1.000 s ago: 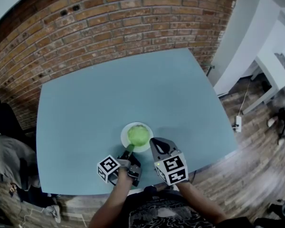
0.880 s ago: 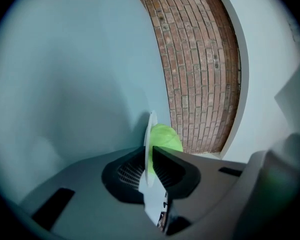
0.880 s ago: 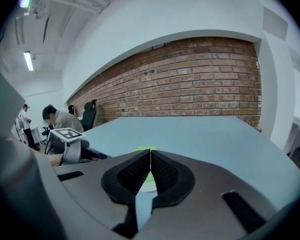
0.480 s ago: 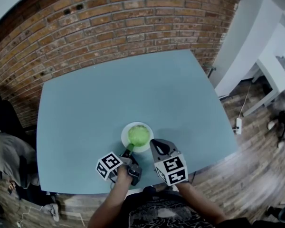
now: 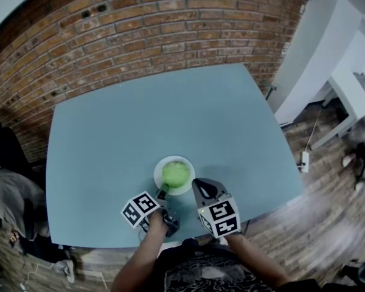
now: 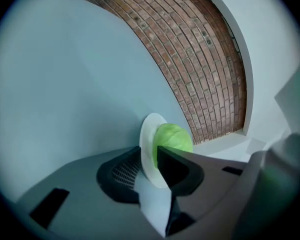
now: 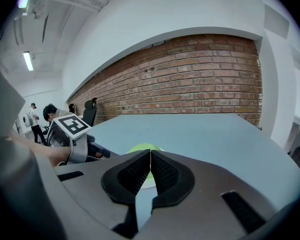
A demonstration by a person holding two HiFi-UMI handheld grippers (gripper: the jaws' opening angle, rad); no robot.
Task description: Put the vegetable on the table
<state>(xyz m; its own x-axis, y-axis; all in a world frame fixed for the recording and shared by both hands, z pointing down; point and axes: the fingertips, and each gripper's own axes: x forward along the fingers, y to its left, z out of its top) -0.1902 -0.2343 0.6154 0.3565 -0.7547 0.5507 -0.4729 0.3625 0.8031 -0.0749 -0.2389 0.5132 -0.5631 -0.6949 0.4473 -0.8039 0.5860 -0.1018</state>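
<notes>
- A green cabbage [image 5: 176, 174] sits on a white plate [image 5: 157, 170] near the front edge of the blue table [image 5: 140, 126], just ahead of me.
- The cabbage is a round head resting in the plate's middle; I can pick out no long axis, nor any end that points one way.
- My left claw [image 5: 163, 193] pinches the plate's near rim: in the left gripper view one pad lies under the plate [image 6: 149, 139] and the other over it, its edge against the cabbage [image 6: 175, 138].
- My right claw [image 5: 199, 186] hovers just beside the plate on its right, jaws pressed together with nothing between them; past its tips the cabbage [image 7: 142, 147] shows.
- A brick wall [image 5: 140, 35] runs behind the table's far edge.
</notes>
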